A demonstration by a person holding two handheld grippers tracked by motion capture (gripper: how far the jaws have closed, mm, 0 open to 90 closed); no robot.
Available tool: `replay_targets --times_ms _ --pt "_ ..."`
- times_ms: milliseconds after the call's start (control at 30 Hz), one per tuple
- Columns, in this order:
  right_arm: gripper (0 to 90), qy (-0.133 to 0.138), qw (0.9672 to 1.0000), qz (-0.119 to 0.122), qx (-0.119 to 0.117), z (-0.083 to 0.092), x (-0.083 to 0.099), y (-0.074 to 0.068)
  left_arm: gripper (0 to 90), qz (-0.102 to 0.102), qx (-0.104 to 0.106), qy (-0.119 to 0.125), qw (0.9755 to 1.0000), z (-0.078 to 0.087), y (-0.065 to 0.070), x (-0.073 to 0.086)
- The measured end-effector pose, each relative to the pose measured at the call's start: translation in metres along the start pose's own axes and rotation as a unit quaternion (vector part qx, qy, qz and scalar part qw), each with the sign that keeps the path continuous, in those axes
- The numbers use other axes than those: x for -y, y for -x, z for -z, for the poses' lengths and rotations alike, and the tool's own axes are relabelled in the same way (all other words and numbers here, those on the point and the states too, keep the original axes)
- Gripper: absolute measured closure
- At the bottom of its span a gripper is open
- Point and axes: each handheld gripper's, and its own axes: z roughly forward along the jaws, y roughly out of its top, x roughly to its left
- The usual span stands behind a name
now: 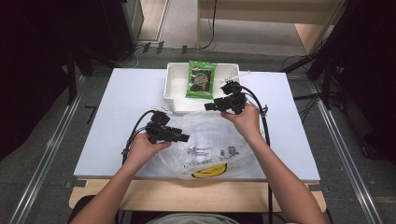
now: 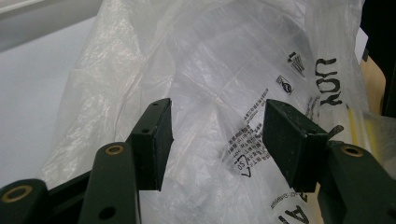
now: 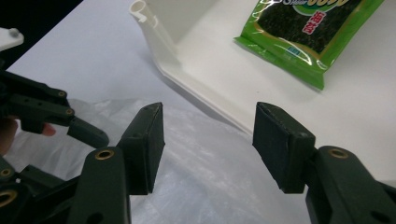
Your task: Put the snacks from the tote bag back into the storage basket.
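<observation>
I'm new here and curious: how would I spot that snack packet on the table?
Start at the white table and find the white bin at its far edge. The green packet lies flat inside it, beyond the crinkled clear bag. It is the only bright green thing there.

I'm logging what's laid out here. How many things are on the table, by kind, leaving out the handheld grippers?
White plastic bin: 1
Green snack packet, lying in the bin: 1
Clear crinkled plastic bag with black print and a yellow smiley: 1
Total: 3
</observation>
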Motion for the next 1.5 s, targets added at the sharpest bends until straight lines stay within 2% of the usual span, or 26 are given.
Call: replay_targets --times_ms 67,133,400,467,567,633,833,900,1200,1500 --pt "44.2 0.001 1.0 0.004 0.0 0.0 0.002 -0.002 43.5 0.001 0.0 0.0 1.0 0.0 0.0 0.0" --pt "44.1 0.004 0.9999 0.005 -0.01 0.002 0.008 -0.006 43.4 0.001 0.0 0.0 1.0 0.0 0.0 0.0" --pt "43.9 0.001 0.9998 0.016 -0.015 0.005 0.022 -0.016 43.4 0.001 0.002 0.0 1.0 0.0 0.0 0.0" --pt "43.9 0.007 0.9996 0.019 -0.018 0.007 0.029 -0.02 43.4 0.0 0.001 -0.001 1.0 0.0 0.001 0.0" --pt "43.8 0.0 0.9996 0.022 -0.02 0.006 0.035 -0.023 43.4 0.001 0.002 -0.001 1.0 -0.001 0.002 0.0" --pt "43.8 0.007 0.9992 0.018 -0.035 0.006 0.04 -0.025 43.4 0.002 0.007 0.001 1.0 -0.001 0.003 0.0" --pt "43.9 0.007 0.999 0.028 -0.033 0.005 0.054 -0.031 43.3 -0.004 0.009 -0.002 0.9999 -0.001 0.006 -0.001" --pt "43.9 -0.001 0.9991 0.034 -0.026 0.003 0.058 -0.033 43.2 -0.005 0.01 -0.003 0.9999 -0.002 0.006 -0.001" --pt "43.4 -0.001 0.9994 0.023 -0.027 0.004 0.07 -0.027 41.9 -0.002 0.013 -0.005 0.9999 -0.002 0.006 -0.001" --pt "41.9 -0.004 0.9993 0.025 -0.027 0.004 0.075 -0.025 40.7 -0.002 0.013 -0.006 0.9999 0.0 0.004 -0.002"
